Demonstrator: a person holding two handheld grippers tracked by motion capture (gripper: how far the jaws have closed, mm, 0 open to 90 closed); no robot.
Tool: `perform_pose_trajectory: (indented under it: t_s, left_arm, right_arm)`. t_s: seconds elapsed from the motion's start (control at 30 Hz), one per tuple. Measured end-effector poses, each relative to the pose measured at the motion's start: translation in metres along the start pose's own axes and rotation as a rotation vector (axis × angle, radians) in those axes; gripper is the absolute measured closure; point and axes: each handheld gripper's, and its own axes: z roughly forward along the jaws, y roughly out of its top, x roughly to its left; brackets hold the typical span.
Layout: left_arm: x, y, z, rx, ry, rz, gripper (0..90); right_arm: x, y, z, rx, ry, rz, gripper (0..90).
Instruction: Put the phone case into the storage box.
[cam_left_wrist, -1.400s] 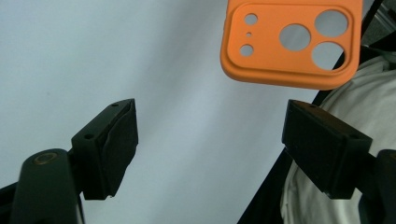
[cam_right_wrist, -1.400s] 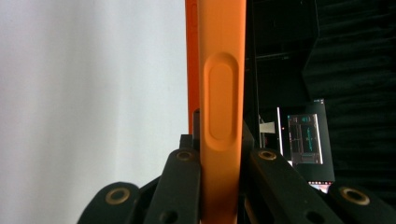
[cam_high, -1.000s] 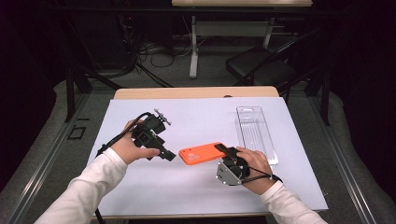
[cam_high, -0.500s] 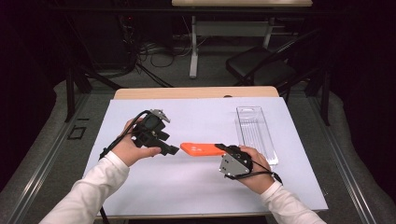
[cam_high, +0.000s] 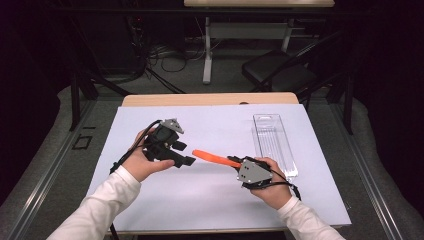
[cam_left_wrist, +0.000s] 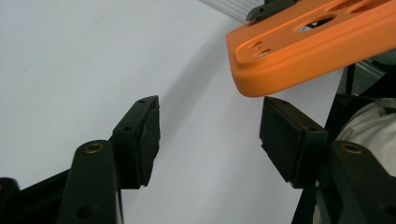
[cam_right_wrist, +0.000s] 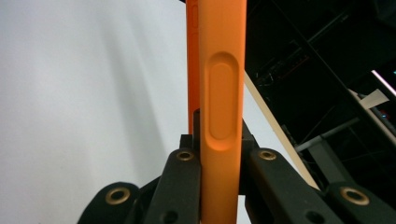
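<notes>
Orange phone case (cam_high: 215, 158), slim, perforated back

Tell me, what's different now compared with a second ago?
The orange phone case lay flat; now the right hand-held gripper, shut on it, has turned it on edge. The left hand-held gripper has just been closing, pads not touching the case. The clear tray and both hands kept their places.

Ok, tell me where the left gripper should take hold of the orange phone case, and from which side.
Grip the free end of the orange phone case, coming in from its left end. The right gripper clamps the other end edge-on, so the thin free end points at the left gripper, whose jaws, just closing, sit just short of it.
</notes>
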Motion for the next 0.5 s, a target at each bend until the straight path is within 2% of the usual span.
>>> perform_pose_trajectory:
  t_s: [0.2,0.33,0.5]
  left_arm:
    - [0.0041,-0.0021,0.002,-0.026,-0.008,-0.014,43.8]
    - [0.0068,-0.0028,0.0024,-0.056,-0.032,-0.031,44.0]
    - [0.0076,-0.0023,0.0042,-0.068,-0.037,-0.035,44.0]
  right_arm:
    - [-0.0015,-0.0009,0.0012,-0.013,0.026,0.066,86.0]
    - [-0.003,-0.0011,0.0024,-0.013,0.03,0.084,86.0]
    - [-0.002,-0.0014,0.0062,-0.01,0.042,0.114,86.0]
